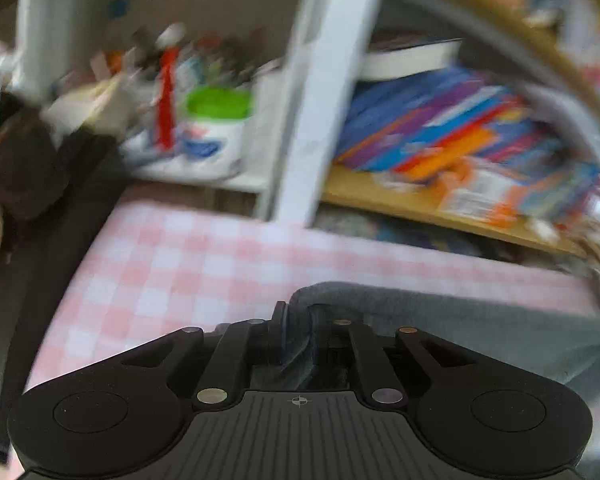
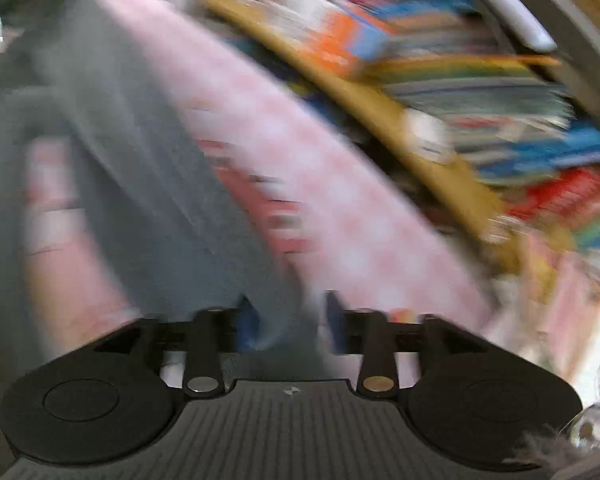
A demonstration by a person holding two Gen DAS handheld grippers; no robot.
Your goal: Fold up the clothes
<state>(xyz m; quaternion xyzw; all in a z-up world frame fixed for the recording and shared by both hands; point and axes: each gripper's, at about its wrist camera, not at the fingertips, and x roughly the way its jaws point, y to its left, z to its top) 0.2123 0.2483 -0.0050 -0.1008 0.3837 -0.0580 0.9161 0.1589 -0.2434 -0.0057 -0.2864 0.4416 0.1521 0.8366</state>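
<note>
left tool (image 1: pixel 296 320) pinching grey garment (image 1: pixel 480 332), right tool (image 2: pixel 290 320) seemingly apart

A lived-in home room: cluttered bookshelf (image 1: pixel 452 136) of colourful books, pink checked tablecloth (image 1: pixel 188 272).

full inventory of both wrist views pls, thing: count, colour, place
grey garment: 1, grey, on the checked cloth, one edge between the left gripper's fingers; also under the right gripper
checked cloth: 1, pink and white, covers the work surface
books: a stack, many colours, on the wooden shelf behind; count blurred
tub: 1, white with green lid, in the white cubby
white shelf post: 1, white, between cubby and books
left gripper: black, shut on the garment
right gripper: black, fingers apart, cloth between them
</note>
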